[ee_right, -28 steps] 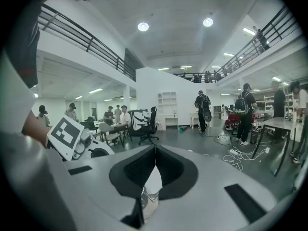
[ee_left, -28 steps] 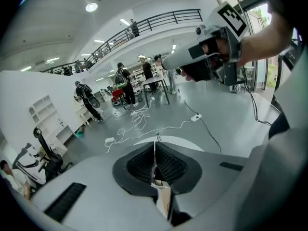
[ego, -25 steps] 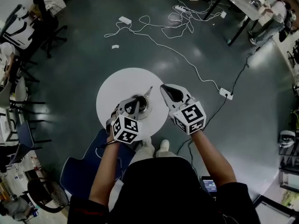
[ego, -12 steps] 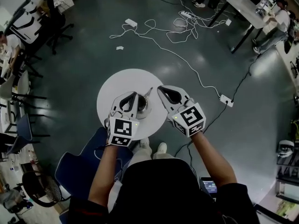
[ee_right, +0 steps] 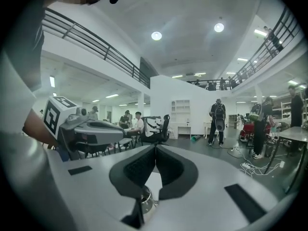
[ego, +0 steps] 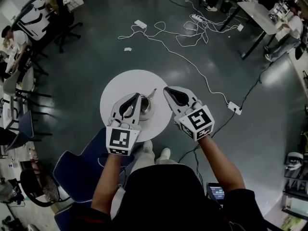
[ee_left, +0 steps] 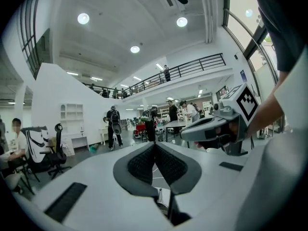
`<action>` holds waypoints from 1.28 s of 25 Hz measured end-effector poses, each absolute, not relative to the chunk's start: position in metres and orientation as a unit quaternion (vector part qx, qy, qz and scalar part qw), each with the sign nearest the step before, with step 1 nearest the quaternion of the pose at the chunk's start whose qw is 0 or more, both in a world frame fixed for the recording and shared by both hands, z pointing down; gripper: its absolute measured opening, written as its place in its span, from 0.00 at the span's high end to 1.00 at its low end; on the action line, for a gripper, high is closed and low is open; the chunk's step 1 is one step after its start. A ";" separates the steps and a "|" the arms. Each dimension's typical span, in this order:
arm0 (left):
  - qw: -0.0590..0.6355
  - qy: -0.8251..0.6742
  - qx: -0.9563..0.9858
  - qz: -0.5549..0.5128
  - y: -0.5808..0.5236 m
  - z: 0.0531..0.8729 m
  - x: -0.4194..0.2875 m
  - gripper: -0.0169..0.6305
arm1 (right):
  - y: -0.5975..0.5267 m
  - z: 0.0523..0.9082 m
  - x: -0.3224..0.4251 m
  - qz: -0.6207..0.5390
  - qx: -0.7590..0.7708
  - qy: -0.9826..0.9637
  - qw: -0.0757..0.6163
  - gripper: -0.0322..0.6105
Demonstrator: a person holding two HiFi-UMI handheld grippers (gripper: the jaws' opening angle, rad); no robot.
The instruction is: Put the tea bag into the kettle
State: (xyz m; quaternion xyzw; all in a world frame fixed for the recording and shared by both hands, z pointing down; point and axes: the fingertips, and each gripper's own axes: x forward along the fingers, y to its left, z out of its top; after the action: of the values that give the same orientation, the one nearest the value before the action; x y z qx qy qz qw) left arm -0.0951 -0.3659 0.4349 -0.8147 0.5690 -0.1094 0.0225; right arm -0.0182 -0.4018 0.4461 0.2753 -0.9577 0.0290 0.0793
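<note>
Left gripper (ee_left: 154, 147): I read the jaws as clenched, pads meeting at the tips, nothing visibly pinched between them. Right gripper (ee_right: 155, 150): likewise clenched, with no object seen in the pads. The steel kettle (ego: 146, 109) sits between the two, partly under the left gripper's right side and just left of the right gripper's tips. Tea bag: I cannot locate it in any view. The kettle stands on a round white table (ego: 120, 83). A white power strip (ego: 234, 108) lies on the floor, well off to the right gripper's right.
</note>
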 end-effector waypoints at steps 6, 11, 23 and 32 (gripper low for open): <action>0.003 0.572 -0.815 -0.089 -0.354 0.432 -0.072 0.95 | -0.396 0.441 0.002 0.028 0.268 -0.961 0.065 0.92; 0.001 0.575 -0.815 -0.072 -0.341 0.427 -0.055 0.95 | -0.388 0.438 0.015 0.025 0.265 -0.962 0.058 0.92; 0.013 0.582 -0.811 -0.054 -0.316 0.403 -0.047 0.95 | -0.363 0.420 0.022 0.019 0.264 -0.963 0.043 0.92; 0.031 0.581 -0.812 -0.048 -0.297 0.384 -0.050 0.95 | -0.343 0.397 0.016 0.012 0.269 -0.963 0.024 0.92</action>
State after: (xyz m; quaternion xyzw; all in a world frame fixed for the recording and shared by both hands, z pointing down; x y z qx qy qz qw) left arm -0.0497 -0.2970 0.3840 -0.8118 0.5811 -0.0484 0.0313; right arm 0.0158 -0.3433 0.3972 0.2686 -0.9629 0.0118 0.0244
